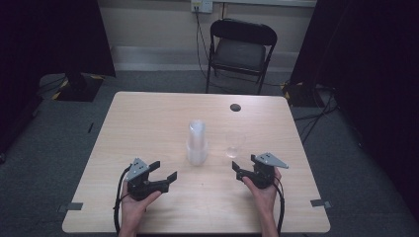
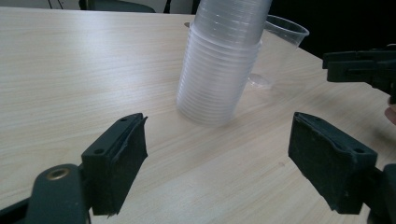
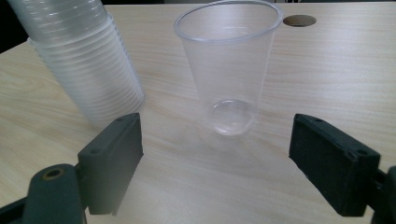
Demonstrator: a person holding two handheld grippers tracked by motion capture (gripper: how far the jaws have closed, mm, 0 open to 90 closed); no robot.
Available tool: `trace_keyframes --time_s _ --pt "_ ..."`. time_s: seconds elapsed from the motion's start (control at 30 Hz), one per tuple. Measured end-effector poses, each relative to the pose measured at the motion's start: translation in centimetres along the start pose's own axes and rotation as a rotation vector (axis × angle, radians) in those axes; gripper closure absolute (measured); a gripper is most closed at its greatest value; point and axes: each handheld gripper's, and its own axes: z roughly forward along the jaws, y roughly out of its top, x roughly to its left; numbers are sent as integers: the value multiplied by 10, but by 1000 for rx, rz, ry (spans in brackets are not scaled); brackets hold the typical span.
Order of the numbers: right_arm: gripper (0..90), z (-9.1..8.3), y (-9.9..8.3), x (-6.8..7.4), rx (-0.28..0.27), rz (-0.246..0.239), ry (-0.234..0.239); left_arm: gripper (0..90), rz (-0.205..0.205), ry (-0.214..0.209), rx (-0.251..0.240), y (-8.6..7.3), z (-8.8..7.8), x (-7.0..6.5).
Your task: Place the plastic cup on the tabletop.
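Cup (image 3: 228, 70) stands upright, clear plastic, beside stacked cups (image 3: 84, 60).

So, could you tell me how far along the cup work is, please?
Done: one clear plastic cup stands upright on the table, apart from the stack of cups. In hand: nothing; the right gripper, jaws open, faces the single cup, and the left gripper is open near the stack. Left: gripping either.

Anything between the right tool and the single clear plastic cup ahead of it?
Nothing: only bare light wooden tabletop lies between the right tool and the single clear plastic cup, as the right gripper view shows.
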Motion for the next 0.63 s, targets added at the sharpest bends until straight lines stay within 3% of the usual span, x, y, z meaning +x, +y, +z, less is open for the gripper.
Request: trace_keyframes --time_s 0.17,0.63 --pt "174 -10 -9 5 0 -10 -13 197 -6 -4 5 -1 -1 1" --pt "179 -39 -32 4 -4 29 -40 198 -16 36 -3 -7 -8 12"
